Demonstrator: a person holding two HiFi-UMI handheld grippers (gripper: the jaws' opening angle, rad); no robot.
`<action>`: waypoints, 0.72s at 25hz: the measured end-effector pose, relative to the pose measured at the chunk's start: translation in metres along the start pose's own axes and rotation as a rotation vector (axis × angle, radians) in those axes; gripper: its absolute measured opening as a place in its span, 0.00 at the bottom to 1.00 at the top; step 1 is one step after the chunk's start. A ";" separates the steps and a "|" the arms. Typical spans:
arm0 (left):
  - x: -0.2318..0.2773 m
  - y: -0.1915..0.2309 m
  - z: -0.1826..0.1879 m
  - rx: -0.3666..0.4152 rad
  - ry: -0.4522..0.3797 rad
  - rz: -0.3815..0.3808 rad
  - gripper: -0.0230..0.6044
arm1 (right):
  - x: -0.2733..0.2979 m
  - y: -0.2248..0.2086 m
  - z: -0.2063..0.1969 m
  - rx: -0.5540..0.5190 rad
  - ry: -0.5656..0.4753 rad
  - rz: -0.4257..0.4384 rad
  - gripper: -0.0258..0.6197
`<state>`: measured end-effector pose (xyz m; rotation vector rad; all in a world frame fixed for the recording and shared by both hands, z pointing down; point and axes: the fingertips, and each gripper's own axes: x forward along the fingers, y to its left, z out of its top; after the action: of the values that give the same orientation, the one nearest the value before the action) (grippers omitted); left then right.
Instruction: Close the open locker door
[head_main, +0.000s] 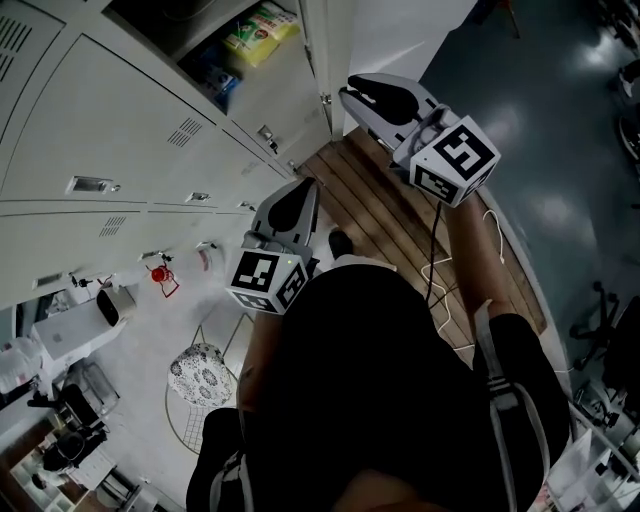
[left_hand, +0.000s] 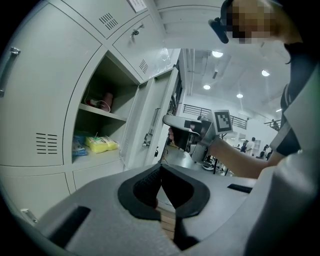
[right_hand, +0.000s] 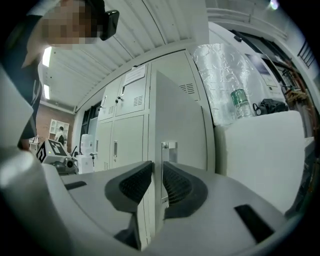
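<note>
right gripper view: right claw (right_hand: 161, 182) narrowly parted astride door (right_hand: 177, 125) edge, unclamped; door stands out from locker (left_hand: 126, 122). left claw (left_hand: 161, 172) pinched, empty. step: swing-shut. next: likely push edge home.

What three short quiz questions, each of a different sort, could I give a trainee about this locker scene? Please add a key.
1. True or false: the locker door stands open.
2. What stands between the jaws of the right gripper? A) the door's edge B) a bottle C) nothing
3. Fill in: the yellow pack lies on the ___ shelf of the open locker.
Key: 1 true; 2 A; 3 lower.
</note>
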<state>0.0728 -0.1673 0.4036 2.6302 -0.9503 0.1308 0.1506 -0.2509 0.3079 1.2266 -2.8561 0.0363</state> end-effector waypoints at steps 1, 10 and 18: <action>-0.002 0.002 0.001 -0.001 -0.002 0.007 0.06 | 0.004 0.003 0.000 0.001 -0.001 0.005 0.16; -0.022 0.021 0.003 -0.012 -0.020 0.075 0.06 | 0.036 0.022 0.000 0.020 -0.002 0.046 0.20; -0.041 0.038 0.006 -0.012 -0.034 0.124 0.07 | 0.065 0.032 -0.001 0.047 0.014 0.076 0.24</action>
<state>0.0163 -0.1721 0.4002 2.5698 -1.1221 0.1098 0.0825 -0.2756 0.3111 1.1200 -2.9040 0.1138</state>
